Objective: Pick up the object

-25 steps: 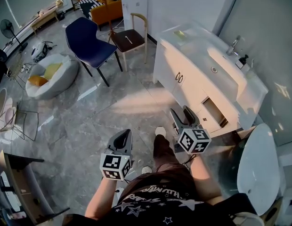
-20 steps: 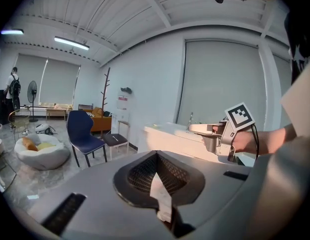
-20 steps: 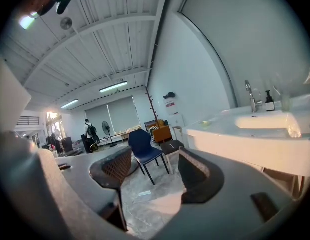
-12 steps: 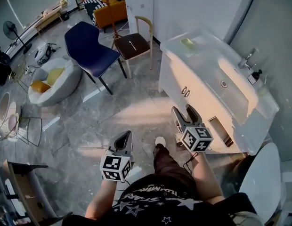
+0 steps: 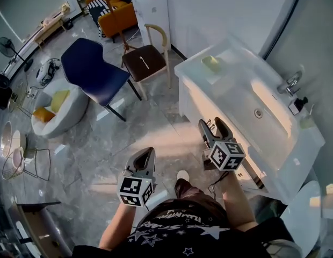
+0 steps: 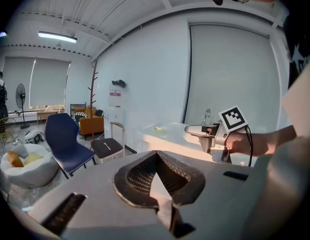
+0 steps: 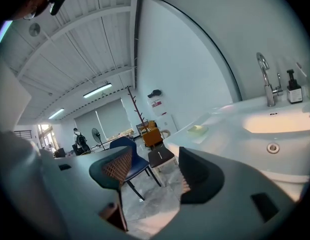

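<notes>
A small pale-green block (image 5: 211, 63) lies on the far left end of the white vanity top (image 5: 236, 74); it also shows in the right gripper view (image 7: 197, 129) and the left gripper view (image 6: 157, 129). My right gripper (image 5: 212, 127) hovers in front of the vanity's cabinet, open, with nothing between its fingers (image 7: 155, 171). My left gripper (image 5: 145, 153) hangs over the floor to the left, its tips touching and holding nothing (image 6: 157, 153). The right gripper (image 6: 200, 130) also appears in the left gripper view. Both are well short of the block.
The sink basin (image 5: 263, 109) has a faucet (image 5: 291, 83) and a pump bottle (image 5: 298, 105) at its back. A toilet (image 5: 301, 214) stands at the lower right. A blue chair (image 5: 94, 71), a wooden chair (image 5: 147, 58) and a white beanbag (image 5: 53, 109) stand on the marble floor.
The view has swung toward the vanity, which now shows more fully. Both grippers keep their poses; the right one stands a little closer to the cabinet front.
</notes>
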`<action>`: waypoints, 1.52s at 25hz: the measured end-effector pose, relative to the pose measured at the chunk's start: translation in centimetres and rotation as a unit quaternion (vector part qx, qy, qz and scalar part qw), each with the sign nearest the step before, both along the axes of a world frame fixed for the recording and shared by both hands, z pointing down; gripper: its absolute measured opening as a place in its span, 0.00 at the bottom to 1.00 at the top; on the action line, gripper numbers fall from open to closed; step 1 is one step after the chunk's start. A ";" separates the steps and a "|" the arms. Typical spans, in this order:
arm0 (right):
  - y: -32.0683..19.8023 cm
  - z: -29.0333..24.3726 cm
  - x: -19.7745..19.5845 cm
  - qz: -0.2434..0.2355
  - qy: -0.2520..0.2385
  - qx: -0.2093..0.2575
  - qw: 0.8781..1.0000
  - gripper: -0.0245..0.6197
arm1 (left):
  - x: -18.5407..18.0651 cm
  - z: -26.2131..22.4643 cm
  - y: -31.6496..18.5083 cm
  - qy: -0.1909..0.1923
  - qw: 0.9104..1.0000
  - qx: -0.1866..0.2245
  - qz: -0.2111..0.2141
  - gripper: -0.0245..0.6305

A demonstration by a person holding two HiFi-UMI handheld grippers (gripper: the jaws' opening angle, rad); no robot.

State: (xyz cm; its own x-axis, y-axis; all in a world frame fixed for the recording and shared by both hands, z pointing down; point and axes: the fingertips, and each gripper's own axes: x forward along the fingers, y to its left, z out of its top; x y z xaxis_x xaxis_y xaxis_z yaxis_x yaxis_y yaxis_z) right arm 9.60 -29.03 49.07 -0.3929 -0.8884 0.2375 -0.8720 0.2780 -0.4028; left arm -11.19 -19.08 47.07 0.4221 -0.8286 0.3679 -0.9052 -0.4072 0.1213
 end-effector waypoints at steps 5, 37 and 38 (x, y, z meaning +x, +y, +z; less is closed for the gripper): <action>-5.1 1.0 2.0 0.000 -0.003 -0.013 1.000 0.48 | 2.0 0.1 -5.4 -0.010 1.000 -0.004 0.001 0.06; -25.9 4.0 12.7 0.202 -0.010 -0.072 0.977 0.48 | 11.2 0.8 -37.6 -0.002 0.981 -0.013 0.196 0.06; -26.7 4.1 12.9 0.211 -0.010 -0.076 0.975 0.48 | 11.5 0.8 -38.8 -0.003 0.978 -0.016 0.207 0.06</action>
State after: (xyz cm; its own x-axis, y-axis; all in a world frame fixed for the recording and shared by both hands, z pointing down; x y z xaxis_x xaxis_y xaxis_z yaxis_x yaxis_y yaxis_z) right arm 22.49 -55.71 53.18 -0.0068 -0.9267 0.3757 -0.8877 -0.1674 -0.4290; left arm 0.35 -57.84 47.87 0.7170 -0.5754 0.3935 -0.6642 -0.7352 0.1351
